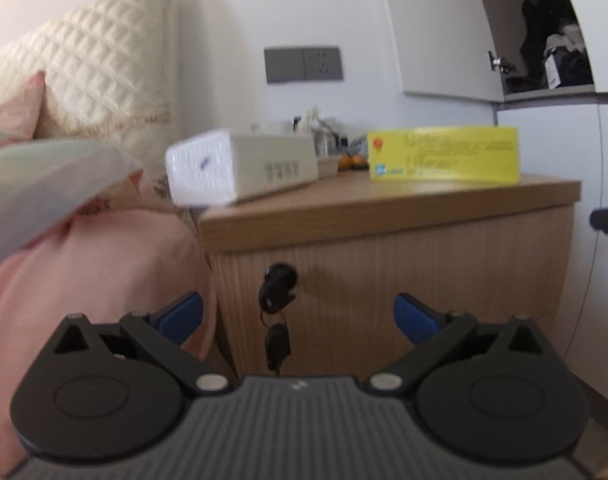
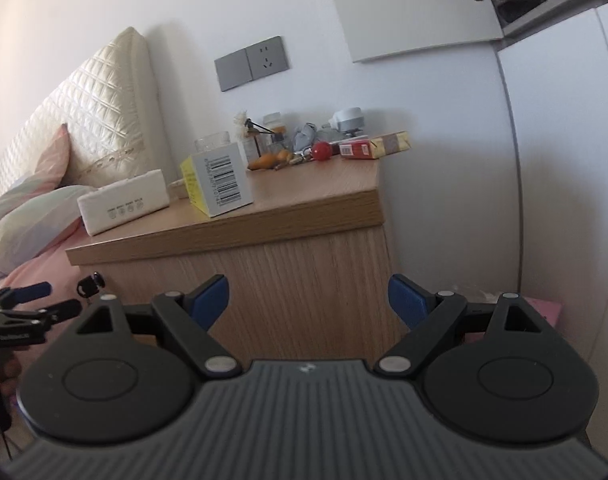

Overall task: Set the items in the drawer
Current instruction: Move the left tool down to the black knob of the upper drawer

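Bedside nightstand (image 2: 232,236) holds yellow box (image 2: 218,184) lengthwise along its front; both tools spread, empty.

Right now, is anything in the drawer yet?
Nothing yet. The drawer looks shut, its key in the lock. The left gripper is open near the key; the right gripper is open and empty. The white box and yellow box wait on top.

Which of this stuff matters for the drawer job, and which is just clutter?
Job:
drawer front with key
white box
yellow box
left tool, open
right tool, open

Clutter:
red ball
cigarette pack
glass jar
pillow
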`<control>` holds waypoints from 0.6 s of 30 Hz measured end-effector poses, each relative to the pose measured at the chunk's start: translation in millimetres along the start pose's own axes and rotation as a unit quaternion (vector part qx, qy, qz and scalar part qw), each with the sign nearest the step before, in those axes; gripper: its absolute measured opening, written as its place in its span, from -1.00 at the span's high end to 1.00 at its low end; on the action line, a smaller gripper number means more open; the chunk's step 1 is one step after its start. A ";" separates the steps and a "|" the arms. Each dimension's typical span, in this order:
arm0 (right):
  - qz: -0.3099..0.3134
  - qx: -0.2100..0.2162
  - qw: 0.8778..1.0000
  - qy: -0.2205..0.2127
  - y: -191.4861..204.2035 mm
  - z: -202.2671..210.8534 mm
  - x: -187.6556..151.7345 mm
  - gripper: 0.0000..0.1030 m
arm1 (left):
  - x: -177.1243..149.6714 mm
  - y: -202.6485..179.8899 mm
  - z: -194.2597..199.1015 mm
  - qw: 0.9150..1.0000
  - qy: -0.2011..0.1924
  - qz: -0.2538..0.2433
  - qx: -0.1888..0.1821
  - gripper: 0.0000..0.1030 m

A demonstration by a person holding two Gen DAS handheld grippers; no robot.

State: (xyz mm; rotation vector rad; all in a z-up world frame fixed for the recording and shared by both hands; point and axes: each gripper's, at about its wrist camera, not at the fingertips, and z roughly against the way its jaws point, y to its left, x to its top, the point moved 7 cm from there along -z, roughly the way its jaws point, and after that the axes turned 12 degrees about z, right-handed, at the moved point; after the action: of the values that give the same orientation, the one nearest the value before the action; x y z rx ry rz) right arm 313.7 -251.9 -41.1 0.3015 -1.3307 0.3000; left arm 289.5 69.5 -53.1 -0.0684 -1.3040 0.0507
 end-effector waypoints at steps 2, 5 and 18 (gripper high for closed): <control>0.019 -0.004 1.000 -0.013 -0.5 -4.0 1.3 -0.72 | -1.3 2.1 -6.1 1.000 -0.004 -0.002 -0.005 -0.99; 0.047 -0.013 0.998 -0.034 -1.7 -9.5 3.2 -0.72 | -1.7 4.8 -13.7 1.000 -0.023 -0.008 0.007 -0.99; 0.060 0.014 0.997 -0.039 -5.5 -32.9 -6.8 -0.81 | -6.5 20.3 -39.8 1.000 -0.011 0.006 0.018 -0.94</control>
State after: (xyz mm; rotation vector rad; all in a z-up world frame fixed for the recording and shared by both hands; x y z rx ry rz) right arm 344.0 -244.6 -54.9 0.2602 -1.4243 0.4114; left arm 326.3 88.3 -71.4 -0.0455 -1.3253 0.0858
